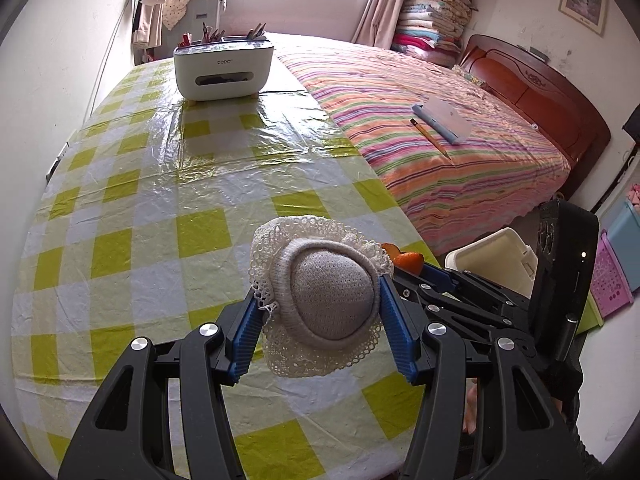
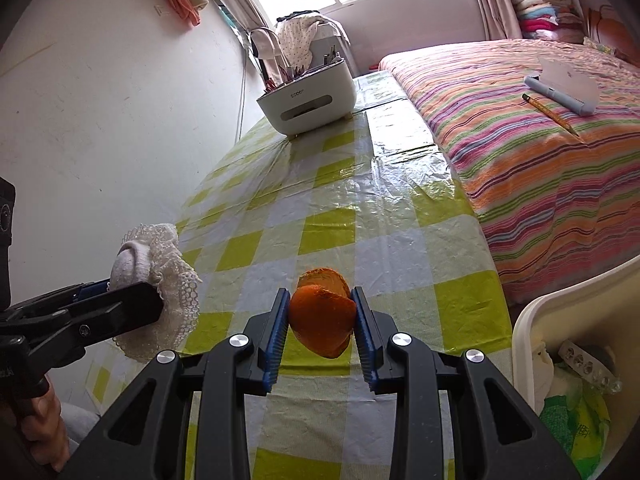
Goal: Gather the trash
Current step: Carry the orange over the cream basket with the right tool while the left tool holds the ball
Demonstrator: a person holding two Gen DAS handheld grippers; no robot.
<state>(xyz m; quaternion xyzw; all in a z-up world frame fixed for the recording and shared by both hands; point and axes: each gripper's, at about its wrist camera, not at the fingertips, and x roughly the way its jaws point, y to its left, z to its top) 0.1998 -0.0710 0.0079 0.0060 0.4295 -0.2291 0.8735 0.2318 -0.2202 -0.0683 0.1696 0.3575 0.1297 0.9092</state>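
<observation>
We see left gripper (image 1: 318, 312) clamped on lace-trimmed sock (image 1: 320, 300) at lower centre, right gripper (image 2: 322, 320) clamped on orange peel (image 2: 322, 320), possibly 2 pieces, bin (image 2: 528, 320) lower right.

Bin (image 2: 528, 320) contents — cut off, unclear

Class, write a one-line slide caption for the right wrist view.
Right gripper clamps an orange peel above the checked table, white bin at right.
</observation>
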